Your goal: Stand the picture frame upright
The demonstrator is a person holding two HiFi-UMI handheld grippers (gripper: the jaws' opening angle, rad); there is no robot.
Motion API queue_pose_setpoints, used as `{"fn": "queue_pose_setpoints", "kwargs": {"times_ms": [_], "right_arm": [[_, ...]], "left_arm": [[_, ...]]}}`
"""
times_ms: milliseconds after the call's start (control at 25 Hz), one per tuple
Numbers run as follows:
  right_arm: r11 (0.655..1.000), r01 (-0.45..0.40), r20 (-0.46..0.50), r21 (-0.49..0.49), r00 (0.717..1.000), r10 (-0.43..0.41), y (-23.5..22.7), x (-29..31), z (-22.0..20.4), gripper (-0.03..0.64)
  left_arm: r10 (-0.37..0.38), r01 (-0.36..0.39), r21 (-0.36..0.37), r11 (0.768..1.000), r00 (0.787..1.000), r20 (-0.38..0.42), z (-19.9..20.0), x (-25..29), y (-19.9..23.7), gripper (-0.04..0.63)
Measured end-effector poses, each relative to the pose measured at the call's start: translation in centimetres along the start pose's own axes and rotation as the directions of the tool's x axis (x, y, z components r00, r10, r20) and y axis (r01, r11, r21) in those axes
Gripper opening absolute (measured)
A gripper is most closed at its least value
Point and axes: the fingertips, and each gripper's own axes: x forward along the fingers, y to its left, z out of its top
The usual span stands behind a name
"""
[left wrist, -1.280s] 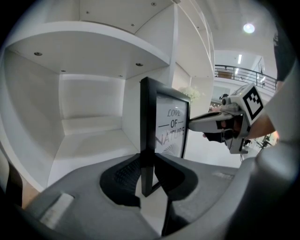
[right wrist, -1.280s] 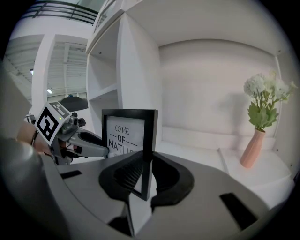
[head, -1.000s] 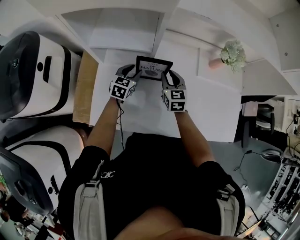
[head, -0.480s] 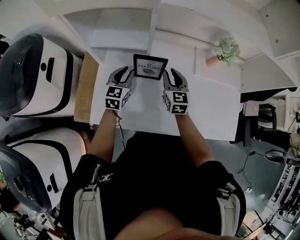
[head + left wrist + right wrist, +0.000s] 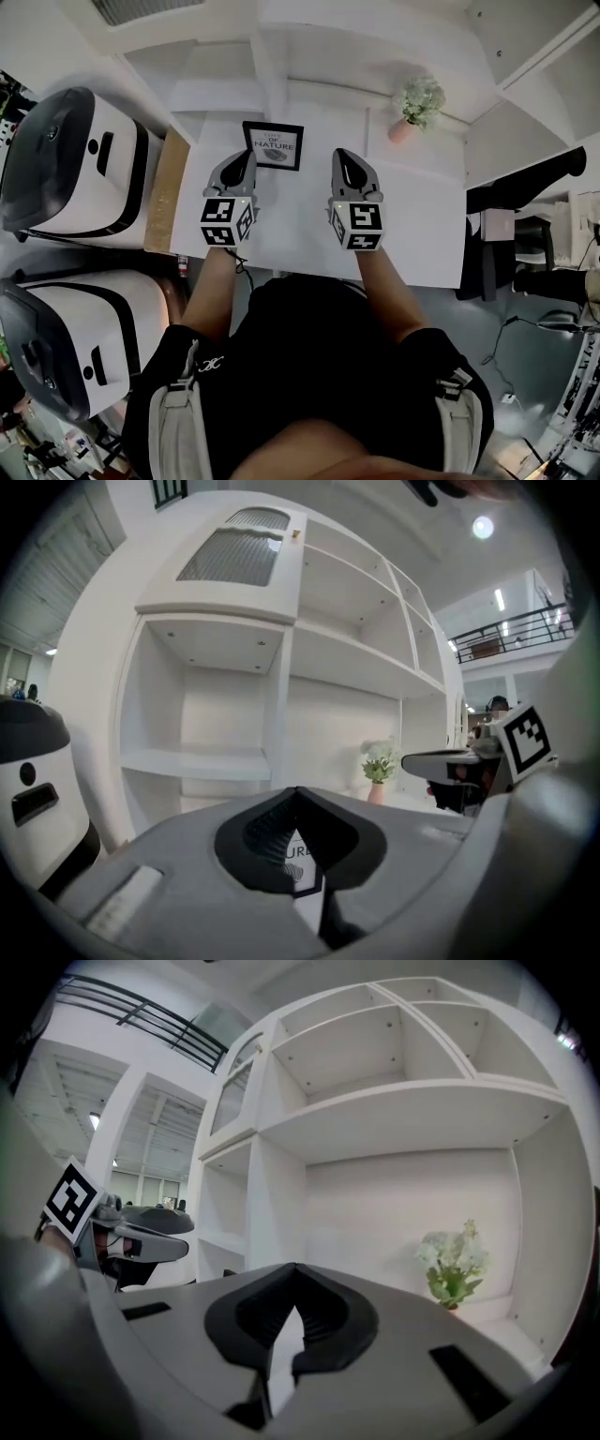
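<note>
Left gripper (image 5: 246, 156) has its jaws pressed together on nothing, with the frame (image 5: 273, 144) standing upright on the counter (image 5: 412, 220) just beyond its tip. The right gripper (image 5: 343, 156), off to the frame's right, is likewise closed and empty. The job looks done and only the retreat remains, best made straight back and clear of the frame so nothing tips it. A second ago both grippers flanked the frame with jaws spread; since then they have drawn back, and their jaws have just been closing with nothing between them.
</note>
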Motion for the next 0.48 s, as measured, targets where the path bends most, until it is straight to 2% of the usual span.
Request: {"fn": "queue_pose_setpoints", "kwargs": {"times_ms": [240, 480], "right_arm": [[0.996, 0.074, 0.058, 0.056, 0.995, -0.077, -5.9, -5.5, 2.5, 0.0], [0.987, 0.139, 0.077, 0.083, 0.986, -0.145, -10.9, -9.5, 2.5, 0.0]], "left_arm": [[-0.034, 0.033, 0.076, 0.997, 0.999, 0.015, 2.8, -0.1, -7.2, 0.017], [-0.076, 0.072, 0.104, 0.992, 0.997, 0.035, 4.4, 1.0, -13.6, 0.017]]}}
